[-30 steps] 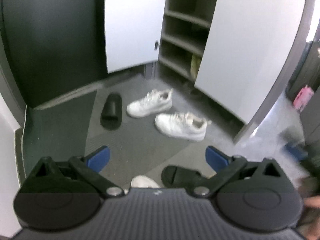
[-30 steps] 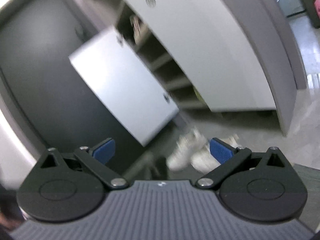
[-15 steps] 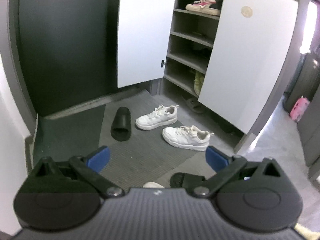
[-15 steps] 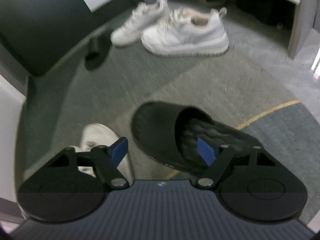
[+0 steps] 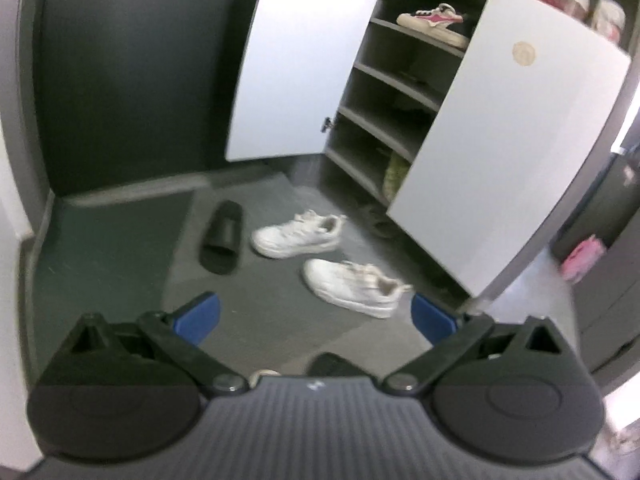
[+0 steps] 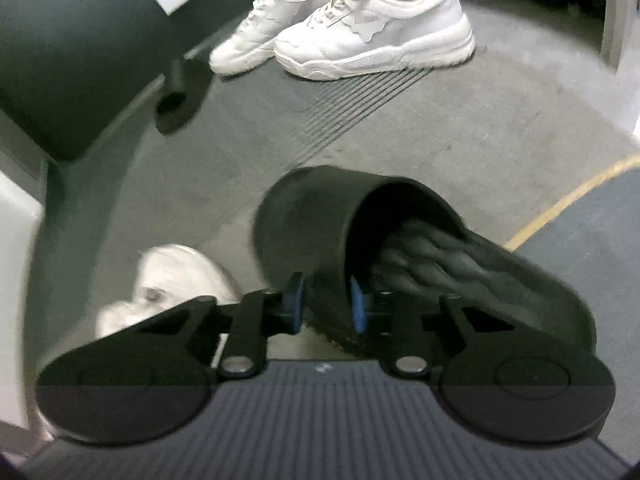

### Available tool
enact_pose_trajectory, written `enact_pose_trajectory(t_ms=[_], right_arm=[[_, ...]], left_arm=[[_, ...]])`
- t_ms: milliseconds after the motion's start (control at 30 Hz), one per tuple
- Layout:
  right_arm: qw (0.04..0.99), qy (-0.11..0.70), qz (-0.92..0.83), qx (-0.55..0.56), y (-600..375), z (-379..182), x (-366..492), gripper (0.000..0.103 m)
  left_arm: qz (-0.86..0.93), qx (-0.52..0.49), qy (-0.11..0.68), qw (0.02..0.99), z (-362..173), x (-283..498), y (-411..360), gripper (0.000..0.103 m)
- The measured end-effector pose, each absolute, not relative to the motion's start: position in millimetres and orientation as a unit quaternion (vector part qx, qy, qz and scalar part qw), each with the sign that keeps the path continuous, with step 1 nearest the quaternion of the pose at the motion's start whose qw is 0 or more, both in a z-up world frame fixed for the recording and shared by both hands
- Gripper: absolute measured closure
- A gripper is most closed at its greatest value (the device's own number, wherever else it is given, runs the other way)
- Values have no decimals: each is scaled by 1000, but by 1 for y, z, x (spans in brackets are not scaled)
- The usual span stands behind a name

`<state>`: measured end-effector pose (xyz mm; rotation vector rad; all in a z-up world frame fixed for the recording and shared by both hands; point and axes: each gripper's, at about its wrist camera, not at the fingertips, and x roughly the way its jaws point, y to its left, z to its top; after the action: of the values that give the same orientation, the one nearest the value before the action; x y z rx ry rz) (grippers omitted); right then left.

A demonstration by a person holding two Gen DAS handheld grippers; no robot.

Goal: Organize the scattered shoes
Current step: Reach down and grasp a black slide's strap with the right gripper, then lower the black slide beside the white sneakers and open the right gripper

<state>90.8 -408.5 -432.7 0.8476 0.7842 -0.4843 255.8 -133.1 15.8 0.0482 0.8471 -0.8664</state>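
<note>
In the right wrist view a black slide sandal [image 6: 320, 216] lies on the grey floor right before me. My right gripper [image 6: 326, 304] is shut on the side wall of its strap, one blue pad outside and one inside. A second black slide [image 6: 180, 92] lies far left, and two white sneakers [image 6: 372, 36] stand beyond. A white shoe toe [image 6: 176, 276] shows at lower left. In the left wrist view my left gripper [image 5: 316, 316] hangs open above the floor, empty. Past it lie the black slide [image 5: 223, 236] and the two white sneakers [image 5: 352, 286].
An open shoe cabinet [image 5: 396, 92] with grey shelves stands behind, its two white doors [image 5: 508, 160] swung out. A pink and white sneaker [image 5: 434, 24] sits on an upper shelf. A dark wall closes the left side. A yellow floor line [image 6: 568, 200] curves at right.
My right gripper dropped from facing the cabinet down to the near black slide and shut on its strap. The left gripper drifted back, showing more of the cabinet.
</note>
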Motion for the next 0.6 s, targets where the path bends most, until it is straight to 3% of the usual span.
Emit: enact_pose_trajectory(t_ms=[333,600], right_arm=[[765,383,-200,478,-394,-413,97,78],[825,367,-186,387,-391,-304,68,78]], left_arm=[[-383,33,395,834,6,254,-127,0],[-323,-11,415,851,-3,275,-88,0]])
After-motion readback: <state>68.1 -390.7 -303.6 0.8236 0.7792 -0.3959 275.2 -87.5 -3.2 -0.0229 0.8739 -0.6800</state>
